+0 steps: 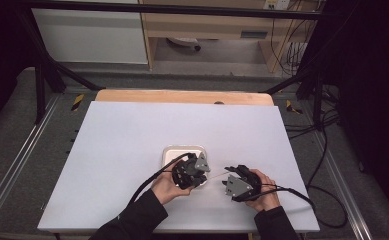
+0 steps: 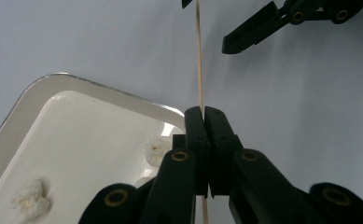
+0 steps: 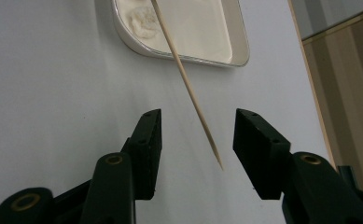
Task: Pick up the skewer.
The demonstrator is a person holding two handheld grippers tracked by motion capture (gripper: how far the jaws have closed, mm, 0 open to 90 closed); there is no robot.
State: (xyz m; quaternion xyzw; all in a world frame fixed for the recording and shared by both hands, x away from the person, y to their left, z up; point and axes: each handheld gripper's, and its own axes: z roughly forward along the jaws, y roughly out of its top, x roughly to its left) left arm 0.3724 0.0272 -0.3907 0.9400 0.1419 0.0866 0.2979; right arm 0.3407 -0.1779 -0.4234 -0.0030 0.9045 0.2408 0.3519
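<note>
While your left gripper (image 2: 203, 114) is clamping the wooden skewer (image 2: 199, 56) at frame centre beside the tray (image 2: 39, 86), your right gripper (image 3: 197, 140) is standing half-open around its tip, untouched; misalignment risks snapping it.

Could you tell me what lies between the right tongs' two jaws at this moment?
In the right gripper view, the pointed end of the wooden skewer lies between the open jaws of the right tongs, touching neither; beneath it is the bare white table.

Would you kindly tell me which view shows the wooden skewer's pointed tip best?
The right gripper view: the wooden skewer ends between open tongs. The left gripper view shows its shaft clamped, tip cropped; the high view shows a faint line.
</note>
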